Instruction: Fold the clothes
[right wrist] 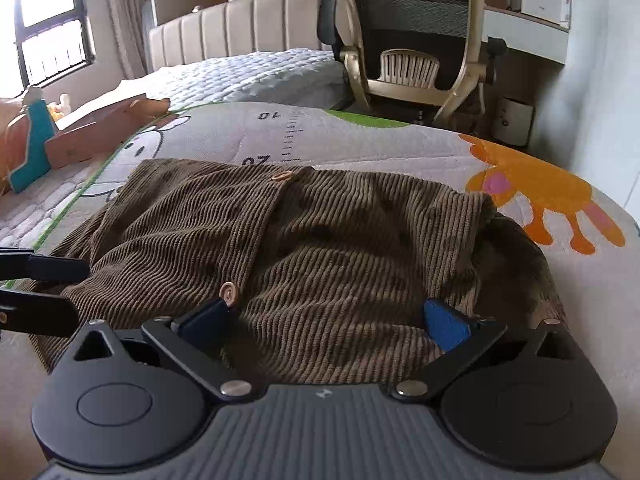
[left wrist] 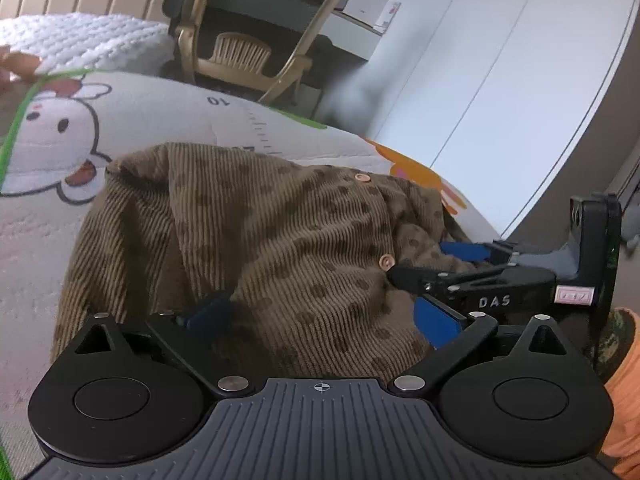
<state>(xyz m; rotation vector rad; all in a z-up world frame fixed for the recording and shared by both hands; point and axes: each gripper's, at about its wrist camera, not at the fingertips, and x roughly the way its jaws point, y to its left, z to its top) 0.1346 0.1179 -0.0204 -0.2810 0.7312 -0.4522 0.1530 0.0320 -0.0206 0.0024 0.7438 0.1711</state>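
Note:
A brown ribbed cardigan (left wrist: 280, 240) with darker spots and orange buttons lies on a printed play mat (left wrist: 160, 120); it also shows in the right wrist view (right wrist: 320, 248). My left gripper (left wrist: 320, 316) is open, its blue pads spread wide over the cardigan's near edge. My right gripper (right wrist: 332, 320) is open too, its pads apart over the near edge beside a button (right wrist: 229, 293). The right gripper shows from the side in the left wrist view (left wrist: 460, 264), at the cardigan's right edge. The left gripper's fingers (right wrist: 40, 292) show at the left of the right wrist view.
The mat (right wrist: 360, 140) carries a rabbit (left wrist: 60, 136), a ruler print and an orange animal (right wrist: 540, 192). Behind stand an office chair (right wrist: 416, 40), a bed (right wrist: 248, 72) and white cupboards (left wrist: 500, 80). A cardboard box (right wrist: 96, 132) and toys lie at the left.

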